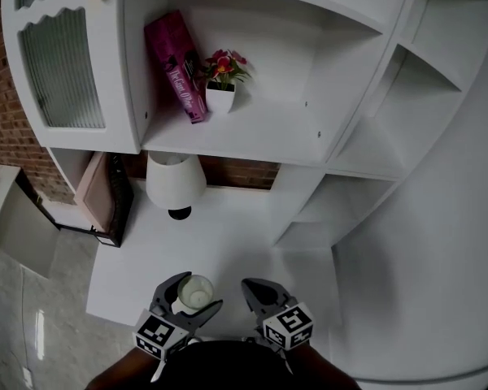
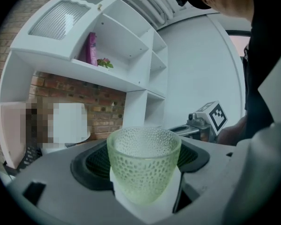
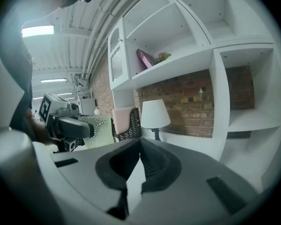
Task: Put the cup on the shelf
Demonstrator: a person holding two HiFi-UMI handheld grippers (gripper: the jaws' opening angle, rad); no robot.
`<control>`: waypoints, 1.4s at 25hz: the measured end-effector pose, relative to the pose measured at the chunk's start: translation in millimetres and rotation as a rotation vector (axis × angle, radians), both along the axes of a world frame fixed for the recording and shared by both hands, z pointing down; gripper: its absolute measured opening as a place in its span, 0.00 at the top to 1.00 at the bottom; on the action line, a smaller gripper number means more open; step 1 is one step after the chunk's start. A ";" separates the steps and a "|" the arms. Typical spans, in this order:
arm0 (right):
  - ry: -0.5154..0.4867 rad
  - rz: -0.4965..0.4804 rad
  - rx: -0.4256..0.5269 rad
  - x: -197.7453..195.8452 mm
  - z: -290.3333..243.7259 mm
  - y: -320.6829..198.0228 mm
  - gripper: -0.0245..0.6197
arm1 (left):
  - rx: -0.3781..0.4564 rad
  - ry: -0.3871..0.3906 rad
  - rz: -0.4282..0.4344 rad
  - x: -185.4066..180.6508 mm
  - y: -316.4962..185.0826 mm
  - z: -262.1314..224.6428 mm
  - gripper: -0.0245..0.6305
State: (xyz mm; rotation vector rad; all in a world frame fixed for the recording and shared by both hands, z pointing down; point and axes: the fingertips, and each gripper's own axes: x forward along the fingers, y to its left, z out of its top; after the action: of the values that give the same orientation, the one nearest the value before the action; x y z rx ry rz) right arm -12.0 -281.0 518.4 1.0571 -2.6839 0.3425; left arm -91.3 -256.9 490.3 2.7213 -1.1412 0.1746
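White shelf (image 1: 260,132): pink book (image 1: 175,63), flowerpot (image 1: 220,96) | lamp (image 1: 175,181) below | left gripper (image 1: 198,292) clamps cup (image 2: 143,165) | right gripper (image 3: 139,149) closed, empty

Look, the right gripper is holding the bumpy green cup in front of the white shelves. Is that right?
Not quite. The left gripper, not the right one, is holding the bumpy green cup in front of the white shelves. The left gripper view shows the cup between its fingers. The right gripper is shut on nothing.
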 end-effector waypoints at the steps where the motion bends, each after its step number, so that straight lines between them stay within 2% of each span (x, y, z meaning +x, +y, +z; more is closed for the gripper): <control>1: 0.000 -0.009 0.003 2.7 -1.3 -3.1 0.95 | 0.003 0.000 -0.011 2.5 -2.9 -1.0 0.37; 10: -0.010 -0.069 0.029 24.8 -10.9 -22.9 0.95 | 0.011 -0.004 -0.077 21.3 -20.1 -5.9 0.37; 16: -0.037 -0.087 0.047 34.0 -17.3 -31.1 0.95 | 0.025 0.015 -0.100 23.1 -35.9 -29.5 0.37; 23: -0.072 -0.103 0.057 39.7 -22.7 -34.4 0.95 | 0.126 -0.036 -0.084 29.0 -58.7 -83.2 0.37; 28: -0.085 -0.109 0.052 41.7 -20.3 -31.7 0.95 | 0.174 0.008 -0.060 31.7 -76.7 -132.4 0.37; 35: -0.096 -0.116 0.041 41.1 -17.0 -23.8 0.95 | 0.256 0.011 -0.026 37.3 -104.4 -204.0 0.37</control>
State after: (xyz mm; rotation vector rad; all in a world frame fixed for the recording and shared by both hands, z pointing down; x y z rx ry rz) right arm 29.0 -304.8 501.4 0.9132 -2.8342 0.3258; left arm -53.9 -361.3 286.3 2.9203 -1.2747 0.0099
